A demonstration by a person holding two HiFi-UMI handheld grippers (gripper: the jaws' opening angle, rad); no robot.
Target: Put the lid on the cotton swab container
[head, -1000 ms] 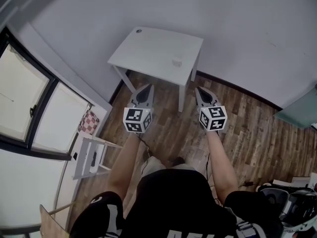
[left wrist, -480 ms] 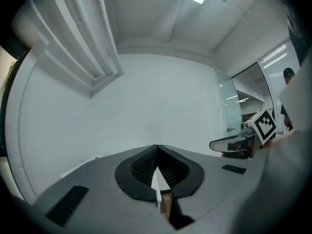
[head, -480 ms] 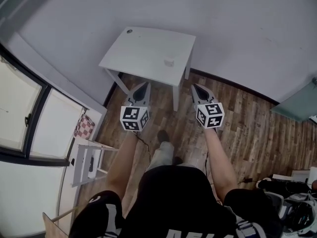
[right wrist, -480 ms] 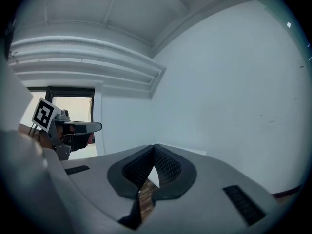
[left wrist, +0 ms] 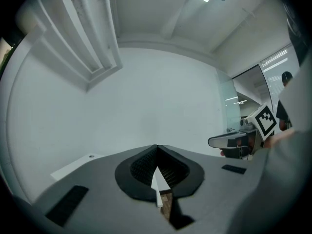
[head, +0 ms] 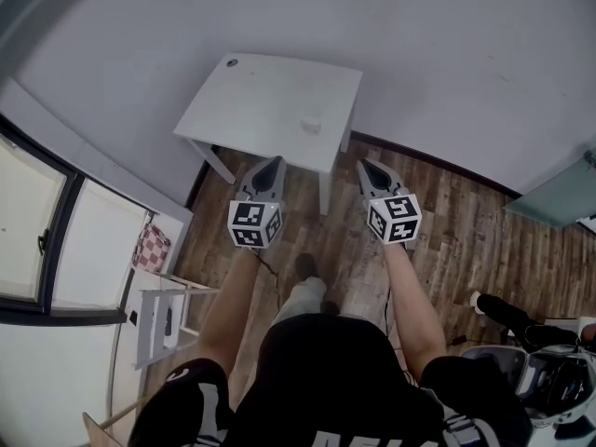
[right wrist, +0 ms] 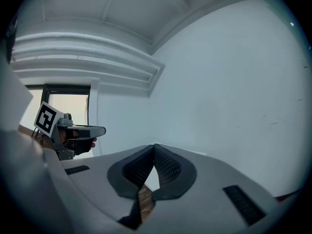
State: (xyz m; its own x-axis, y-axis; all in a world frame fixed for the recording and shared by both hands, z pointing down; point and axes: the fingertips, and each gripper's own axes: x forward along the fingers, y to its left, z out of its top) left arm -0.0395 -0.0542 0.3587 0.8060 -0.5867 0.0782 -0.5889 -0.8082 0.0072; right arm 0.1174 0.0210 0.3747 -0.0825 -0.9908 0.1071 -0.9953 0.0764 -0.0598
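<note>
Your left tool (head: 273, 164) and right tool (head: 366, 168) both stay clenched, empty. The one worktop (head: 251, 110) sits further left in frame than before.

No legible text or signs

The right gripper (right wrist: 154, 147) has its jaws together, empty. Left of it is the left gripper (right wrist: 96, 130); beyond it, a wall (right wrist: 234, 82).
</note>
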